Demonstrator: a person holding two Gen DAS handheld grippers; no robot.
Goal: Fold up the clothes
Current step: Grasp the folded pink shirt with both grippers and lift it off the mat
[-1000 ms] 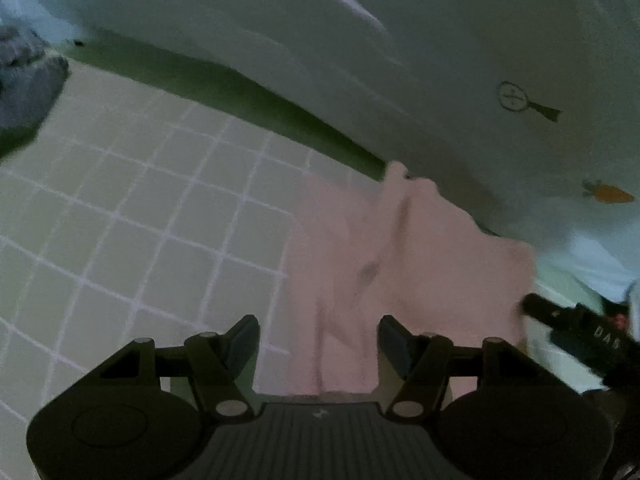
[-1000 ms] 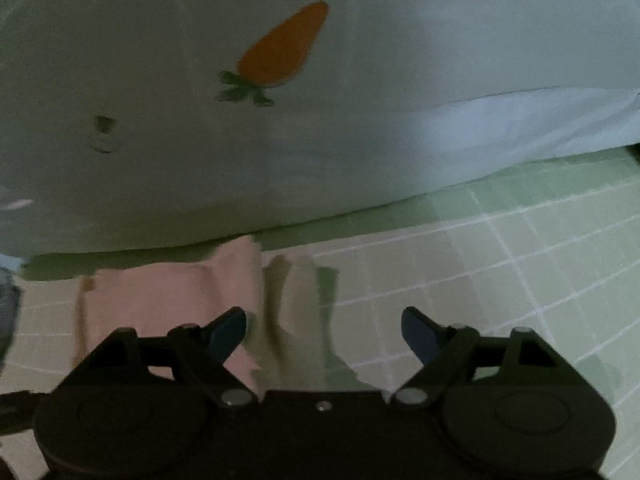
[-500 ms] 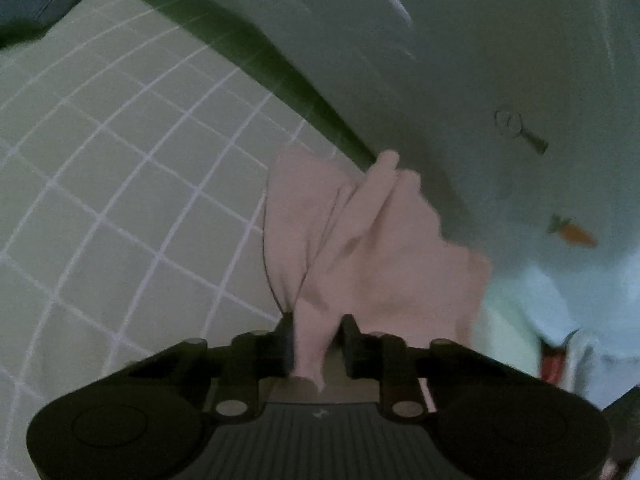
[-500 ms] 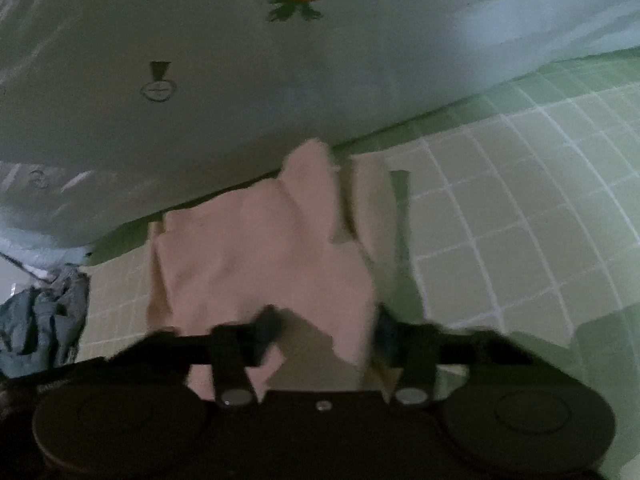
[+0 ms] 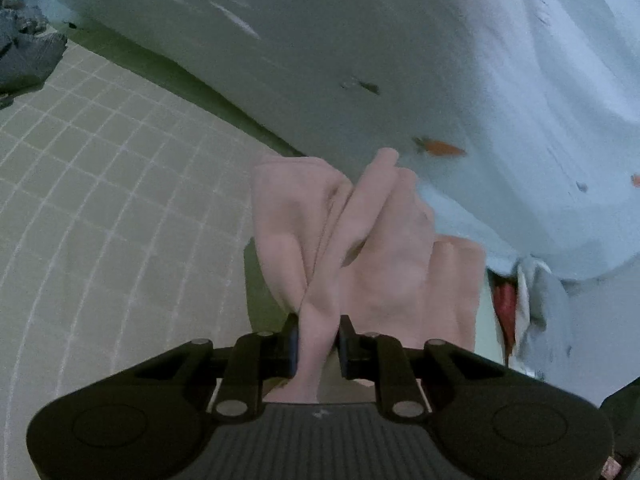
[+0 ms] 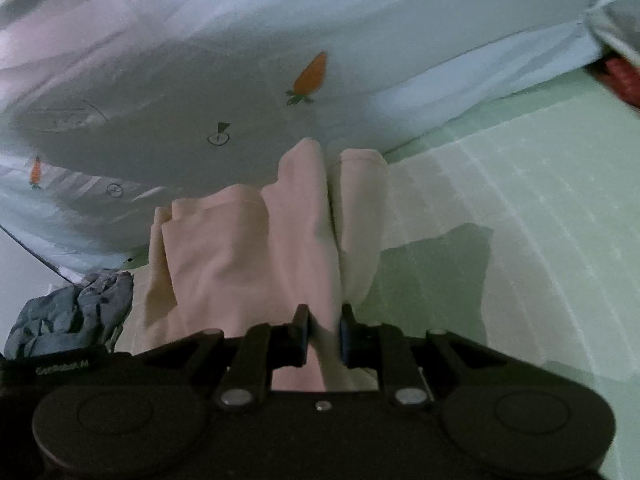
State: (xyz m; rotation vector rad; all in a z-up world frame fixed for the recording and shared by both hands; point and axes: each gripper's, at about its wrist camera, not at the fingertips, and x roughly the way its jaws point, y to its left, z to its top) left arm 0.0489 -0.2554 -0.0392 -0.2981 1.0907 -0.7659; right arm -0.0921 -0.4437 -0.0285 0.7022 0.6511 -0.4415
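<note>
- Left gripper (image 5: 318,340) has its jaws pinched on a bunched fold of the pink garment (image 5: 372,248), which stretches away from the fingers toward the pale quilt (image 5: 400,60).
- Right gripper (image 6: 323,338) is closing on another edge of the pink garment (image 6: 256,248); the cloth runs between its pads.
- Garment's near edge is hidden behind both tools.
- Soft, creased fabric hangs above the green checked sheet (image 5: 100,200); a crumpled blue garment (image 6: 76,312) lies beside it.

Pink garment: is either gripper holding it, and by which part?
Both. The left gripper pinches a bunched fold at the near edge of the pink garment; the right gripper, jaws closing, clamps another near-edge fold.
</note>
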